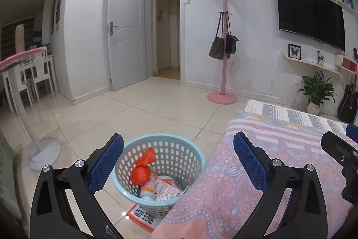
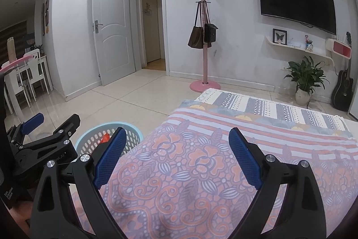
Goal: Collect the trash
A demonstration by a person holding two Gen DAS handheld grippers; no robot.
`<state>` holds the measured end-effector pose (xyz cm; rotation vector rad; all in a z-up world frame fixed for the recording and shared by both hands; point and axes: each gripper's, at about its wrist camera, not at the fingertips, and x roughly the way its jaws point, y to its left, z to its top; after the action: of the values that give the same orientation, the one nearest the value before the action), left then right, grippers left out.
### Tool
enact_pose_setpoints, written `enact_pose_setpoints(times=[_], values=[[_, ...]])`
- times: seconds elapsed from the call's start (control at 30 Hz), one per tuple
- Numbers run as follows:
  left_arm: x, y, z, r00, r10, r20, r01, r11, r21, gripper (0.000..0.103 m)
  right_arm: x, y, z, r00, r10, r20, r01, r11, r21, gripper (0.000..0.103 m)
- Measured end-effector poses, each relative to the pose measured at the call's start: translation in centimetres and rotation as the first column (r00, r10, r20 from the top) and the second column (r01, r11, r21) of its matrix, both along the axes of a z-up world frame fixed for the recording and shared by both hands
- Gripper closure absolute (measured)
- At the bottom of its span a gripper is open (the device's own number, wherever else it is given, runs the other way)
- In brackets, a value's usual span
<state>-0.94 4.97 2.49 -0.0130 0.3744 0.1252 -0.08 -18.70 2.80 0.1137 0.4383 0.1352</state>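
A light blue perforated basket (image 1: 179, 147) stands on the floor beside the table. Inside it lie an orange plastic bag (image 1: 143, 168), a small pink-labelled bottle (image 1: 148, 188) and crumpled wrappers (image 1: 167, 190). My left gripper (image 1: 179, 162) hovers above the basket, open, nothing between its blue pads. My right gripper (image 2: 176, 156) is open over the patterned tablecloth (image 2: 201, 167), holding nothing. The basket (image 2: 94, 138) shows at the left in the right wrist view, partly behind my left gripper's body (image 2: 40, 149). The right gripper's black body (image 1: 342, 149) appears at the right edge of the left wrist view.
A pink-and-blue patterned cloth (image 1: 246, 171) covers the table at the right. A printed sheet (image 1: 143, 215) lies under the basket. A white stand (image 1: 42, 153) rises on the left floor. A pink coat rack (image 1: 222, 95) with bags, a potted plant (image 1: 315, 91) and a guitar (image 1: 348, 100) line the far wall.
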Motion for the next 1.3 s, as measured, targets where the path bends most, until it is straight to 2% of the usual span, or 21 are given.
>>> enact_pose_setpoints(times=[1.3], values=[[0.45, -0.19, -0.10, 1.000, -0.022, -0.002, 0.022, 1.000, 0.001, 0.007, 0.50, -0.41, -0.52, 1.000, 0.011, -0.027, -0.010, 0.999, 0.037, 0.015]])
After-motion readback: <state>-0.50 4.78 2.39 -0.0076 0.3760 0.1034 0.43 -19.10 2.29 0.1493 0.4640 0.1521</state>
